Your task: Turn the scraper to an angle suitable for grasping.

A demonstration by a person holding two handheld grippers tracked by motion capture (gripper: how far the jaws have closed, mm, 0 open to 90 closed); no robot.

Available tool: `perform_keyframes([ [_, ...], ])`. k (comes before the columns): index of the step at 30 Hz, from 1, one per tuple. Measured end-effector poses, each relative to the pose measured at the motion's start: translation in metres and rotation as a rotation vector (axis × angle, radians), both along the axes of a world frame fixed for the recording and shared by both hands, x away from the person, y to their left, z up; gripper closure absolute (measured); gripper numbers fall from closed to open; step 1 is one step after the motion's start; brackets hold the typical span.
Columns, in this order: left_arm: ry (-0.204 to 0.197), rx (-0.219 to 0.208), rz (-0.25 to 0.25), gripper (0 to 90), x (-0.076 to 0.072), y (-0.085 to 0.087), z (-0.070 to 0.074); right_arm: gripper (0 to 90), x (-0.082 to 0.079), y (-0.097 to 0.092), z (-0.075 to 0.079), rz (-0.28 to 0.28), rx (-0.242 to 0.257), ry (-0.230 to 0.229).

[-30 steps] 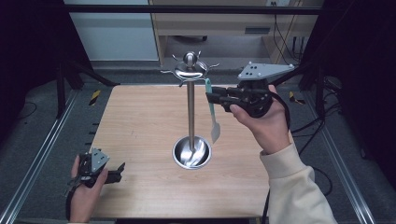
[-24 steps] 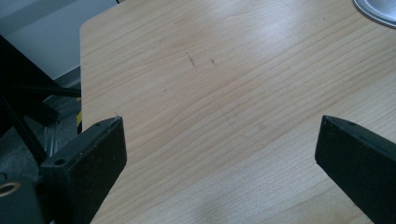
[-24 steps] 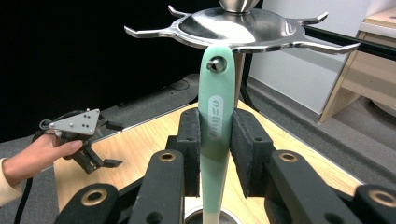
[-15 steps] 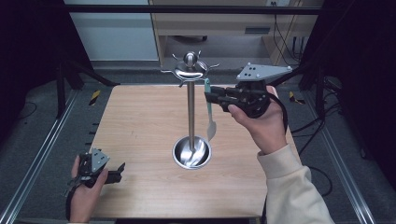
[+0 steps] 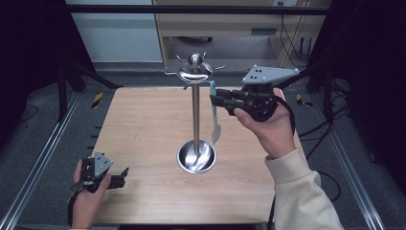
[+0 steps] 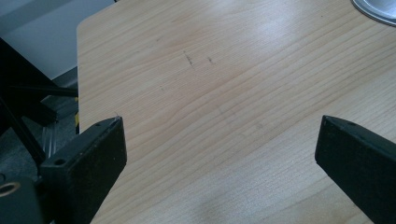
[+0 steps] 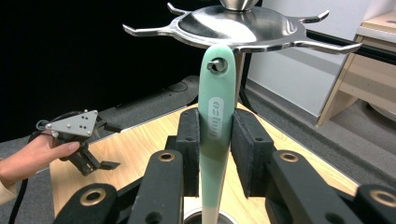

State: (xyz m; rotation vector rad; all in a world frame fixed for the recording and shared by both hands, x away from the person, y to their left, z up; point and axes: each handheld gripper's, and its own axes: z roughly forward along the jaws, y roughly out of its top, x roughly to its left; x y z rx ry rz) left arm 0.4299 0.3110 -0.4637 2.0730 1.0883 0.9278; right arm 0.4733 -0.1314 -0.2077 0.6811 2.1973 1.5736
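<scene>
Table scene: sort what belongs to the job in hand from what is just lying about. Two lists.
In the job:
- green spatula, hole of its handle on a hook
- steel hanging stand with hooks
- right gripper, jaws clamped on the spatula's handle

Lying about:
- left gripper, open, holding nothing, low at the wooden table's near corner
- yellow-black object on the floor beside the table
</scene>
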Motion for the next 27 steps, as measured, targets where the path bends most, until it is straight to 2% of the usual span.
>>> perform_keyframes([
  [6,0.002,0.0,-0.002,1.9,0.0,0.0,0.0,69.8,-0.001,0.0,0.001,-0.004,-0.014,-0.001],
  [10,0.001,-0.002,0.0,1.9,0.0,0.0,0.0,64.2,-0.003,-0.002,0.001,-0.017,-0.009,-0.002],
  [18,-0.002,-0.005,0.003,1.9,0.0,0.0,0.0,48.0,-0.009,-0.009,0.002,-0.055,0.0,-0.004],
  [19,-0.002,-0.005,0.003,1.9,0.0,0.0,0.0,44.3,-0.011,-0.012,0.002,-0.065,0.001,-0.011],
  [24,0.002,0.0,-0.002,1.9,0.0,-0.001,-0.001,39.3,-0.014,-0.018,0.002,-0.09,0.011,-0.026],
  [27,0.003,0.0,-0.001,1.8,0.001,0.0,-0.001,31.4,-0.016,-0.022,0.001,-0.115,0.024,-0.039],
])
